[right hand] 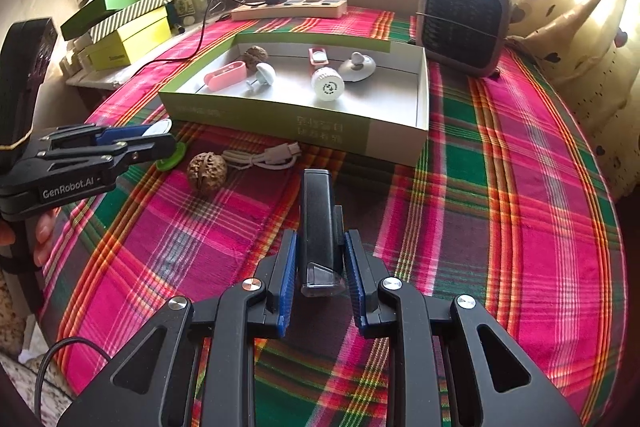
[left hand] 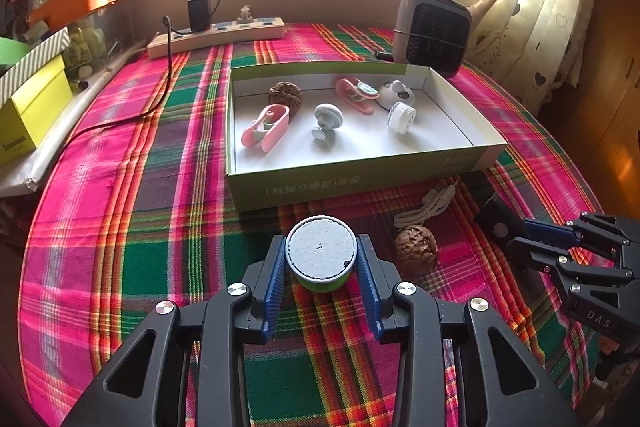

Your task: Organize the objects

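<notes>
Left wrist view: the left gripper (left hand: 321, 267) has its two blue ribbed fingers (left hand: 275, 291) pressed against the sides of a short green cylinder with a flat white-grey top (left hand: 321, 247), narrowed to the cylinder's width and holding it above the pink, green and orange plaid tablecloth (left hand: 132, 211). Just to the right of it a brown wrinkled walnut (left hand: 416, 251) lies on the cloth, and beside that a coiled white cable (left hand: 426, 209).

Behind them sits a shallow green-sided cardboard box with a white inside (left hand: 360, 179). It holds two pink plastic clips (left hand: 266, 129), a second walnut, a grey mushroom-shaped knob (left hand: 328, 119), a white ribbed round cap (left hand: 402, 117) and a pale round piece at the back. A beige power strip with a black charger plugged in (left hand: 216, 33) lies at the far edge of the table, and a grey boxy fan with a dark grille (left hand: 434, 31) stands at the far right.

In the right wrist view, the right gripper (right hand: 320, 267) is closed down onto a long, narrow black block with a clear end (right hand: 318, 227), its blue fingers touching both long sides. The block points towards the box, near its front wall. The left gripper shows at the left edge, the green cylinder between its tips.
</notes>
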The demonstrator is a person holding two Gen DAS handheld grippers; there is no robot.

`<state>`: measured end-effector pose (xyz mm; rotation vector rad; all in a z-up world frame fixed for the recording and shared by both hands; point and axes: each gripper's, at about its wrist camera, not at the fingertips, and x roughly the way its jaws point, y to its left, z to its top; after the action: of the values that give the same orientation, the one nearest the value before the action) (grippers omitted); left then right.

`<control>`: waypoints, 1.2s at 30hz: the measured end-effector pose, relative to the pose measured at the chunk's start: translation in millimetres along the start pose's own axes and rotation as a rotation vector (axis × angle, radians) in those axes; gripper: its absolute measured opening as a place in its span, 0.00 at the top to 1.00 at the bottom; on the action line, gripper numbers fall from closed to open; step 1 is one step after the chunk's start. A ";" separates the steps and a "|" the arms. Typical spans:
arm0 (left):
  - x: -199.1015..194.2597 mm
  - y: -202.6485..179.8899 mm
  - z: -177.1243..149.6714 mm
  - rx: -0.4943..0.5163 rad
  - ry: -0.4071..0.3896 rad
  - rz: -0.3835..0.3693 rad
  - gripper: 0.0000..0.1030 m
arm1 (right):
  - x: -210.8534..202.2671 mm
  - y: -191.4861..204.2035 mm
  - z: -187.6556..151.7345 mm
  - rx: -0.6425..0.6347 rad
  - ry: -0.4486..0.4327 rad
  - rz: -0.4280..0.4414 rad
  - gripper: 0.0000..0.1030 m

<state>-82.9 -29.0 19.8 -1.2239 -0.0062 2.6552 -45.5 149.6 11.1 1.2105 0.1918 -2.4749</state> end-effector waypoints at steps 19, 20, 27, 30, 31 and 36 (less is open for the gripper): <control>9.7 2.4 -1.0 -0.019 0.030 -0.012 0.68 | 13.9 0.7 8.6 0.002 0.024 0.005 0.59; 10.8 2.5 -0.9 -0.020 0.032 -0.013 0.68 | 14.3 -0.3 9.4 0.010 0.022 0.008 0.59; 15.5 3.8 -1.2 -0.022 0.036 -0.013 0.68 | 16.4 -1.7 11.6 0.024 0.014 0.001 0.59; 15.5 3.7 -1.0 -0.023 0.035 -0.013 0.68 | 16.7 -0.7 11.4 0.021 0.010 -0.004 0.59; 15.5 3.5 -1.2 -0.023 0.035 -0.013 0.68 | 16.8 -0.8 11.5 0.023 0.009 -0.003 0.59; 15.9 3.4 -0.9 -0.020 0.035 -0.009 0.68 | 17.3 -1.6 11.4 0.031 0.004 -0.010 0.64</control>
<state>-92.9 -29.2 7.0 -1.2728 -0.0324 2.6323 -64.2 143.1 4.6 1.2299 0.1623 -2.4932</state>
